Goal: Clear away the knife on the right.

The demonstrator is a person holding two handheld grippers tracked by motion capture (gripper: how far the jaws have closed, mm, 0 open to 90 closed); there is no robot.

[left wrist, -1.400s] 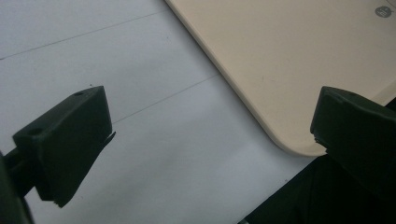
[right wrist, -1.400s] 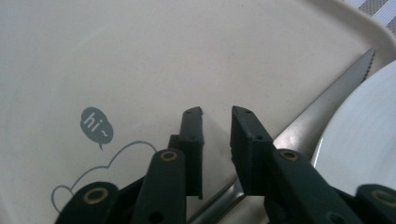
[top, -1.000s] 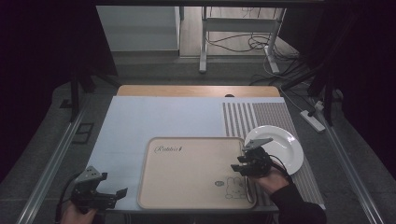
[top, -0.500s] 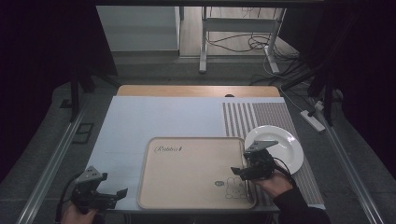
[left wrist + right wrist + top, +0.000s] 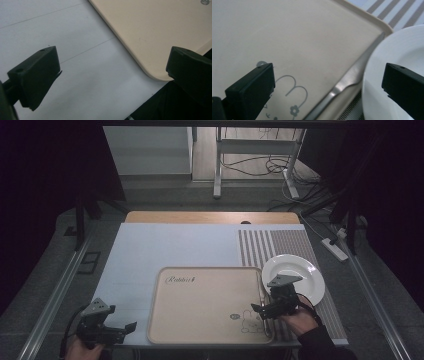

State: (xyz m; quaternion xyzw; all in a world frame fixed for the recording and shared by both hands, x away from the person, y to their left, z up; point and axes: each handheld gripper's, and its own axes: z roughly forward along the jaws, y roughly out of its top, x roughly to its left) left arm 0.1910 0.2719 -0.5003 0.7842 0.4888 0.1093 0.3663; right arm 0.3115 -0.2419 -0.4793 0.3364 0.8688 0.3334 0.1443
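A beige tray [image 5: 200, 305] with a small printed drawing lies at the table's near middle. A white plate [image 5: 300, 272] sits just to its right on a striped mat. A metal knife [image 5: 352, 76] lies along the tray's right rim, beside the plate [image 5: 397, 57]. My right gripper [image 5: 257, 312] hovers over the tray's near right corner, open, with the knife and the tray [image 5: 299, 40] showing between its jaws [image 5: 329, 82]. My left gripper [image 5: 126, 331] is open near the table's front left corner, just off the tray's corner [image 5: 150, 37], with nothing between its jaws [image 5: 113, 72].
A pale blue sheet [image 5: 175, 247] covers the table, with a striped mat [image 5: 270, 245] on the right and a wooden strip [image 5: 210, 217] at the far edge. Metal rails run along both sides. A power strip [image 5: 334, 249] and cables lie on the floor beyond.
My right gripper has drifted a little toward the near edge over the tray's right side. The left gripper has barely moved.
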